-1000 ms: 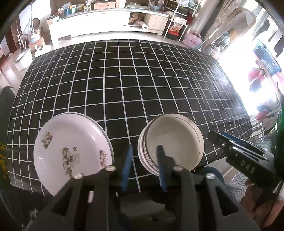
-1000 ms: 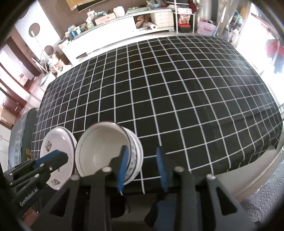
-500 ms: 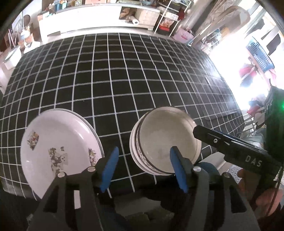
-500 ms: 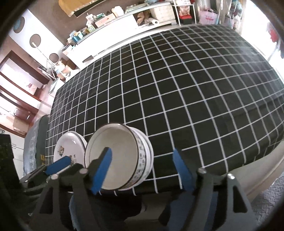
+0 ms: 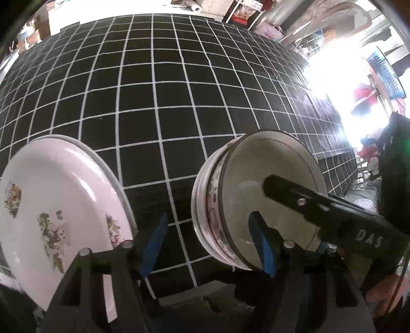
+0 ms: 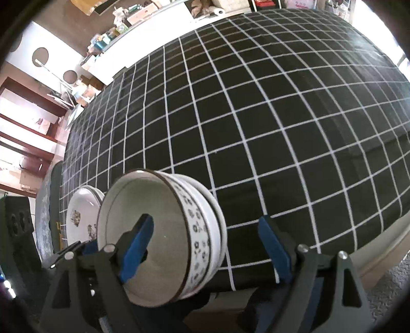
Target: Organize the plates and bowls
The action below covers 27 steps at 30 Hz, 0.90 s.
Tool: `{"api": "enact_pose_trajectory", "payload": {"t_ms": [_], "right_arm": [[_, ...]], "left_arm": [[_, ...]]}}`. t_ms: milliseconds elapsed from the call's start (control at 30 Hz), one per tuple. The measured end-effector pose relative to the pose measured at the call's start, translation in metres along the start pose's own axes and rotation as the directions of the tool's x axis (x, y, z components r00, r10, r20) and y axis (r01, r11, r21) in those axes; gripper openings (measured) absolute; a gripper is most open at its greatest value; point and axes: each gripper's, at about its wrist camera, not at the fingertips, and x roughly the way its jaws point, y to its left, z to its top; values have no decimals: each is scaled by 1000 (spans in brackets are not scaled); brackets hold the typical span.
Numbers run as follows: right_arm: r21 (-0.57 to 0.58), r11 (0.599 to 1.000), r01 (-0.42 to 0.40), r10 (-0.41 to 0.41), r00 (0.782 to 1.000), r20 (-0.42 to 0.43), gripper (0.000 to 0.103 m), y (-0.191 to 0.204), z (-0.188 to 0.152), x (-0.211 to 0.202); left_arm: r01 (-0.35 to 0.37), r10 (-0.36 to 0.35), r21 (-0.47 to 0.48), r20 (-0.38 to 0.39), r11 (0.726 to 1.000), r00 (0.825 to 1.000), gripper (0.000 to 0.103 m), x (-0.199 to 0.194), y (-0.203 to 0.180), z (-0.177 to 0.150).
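Note:
A stack of white bowls with a blue flower band (image 6: 179,230) sits at the near edge of the black checked table (image 6: 256,115); it also shows in the left wrist view (image 5: 235,184). A stack of white flowered plates (image 5: 51,205) lies to its left, also in the right wrist view (image 6: 82,215). My left gripper (image 5: 207,246) is open, low at the table edge, its jaws spanning the bowl stack's left wall. My right gripper (image 6: 205,248) is open, its jaws on either side of the stack's right wall. Neither holds anything.
The checked cloth stretches far back. A white counter with clutter (image 6: 133,23) stands beyond the table. A blue basket (image 5: 384,74) hangs at the bright right side. Wooden furniture (image 6: 25,123) stands to the left.
Both grippers have opened wide from nearly shut. Both have dropped lower and closer to the bowl stack, which now looms larger. Plates and bowls have not moved.

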Motion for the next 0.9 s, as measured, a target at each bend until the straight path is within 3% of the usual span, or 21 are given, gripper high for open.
{"api": "enact_pose_trajectory", "payload": {"t_ms": [367,633,900], "right_arm": [[49,998,-40,40,999,-4,86,-12,-4,13],[86,992,-95,95,996,2,67,-25,-9,9],[100,990,-95,94,995,10,64,-23,-7,8]], "left_arm": [[36,-35,34,-27,999,999,63,22,-10,6],[48,-47,66,-19,997,999,64,27,-23,9],[31,-31,63,-13,998,999,65,29,-26,9]]}}
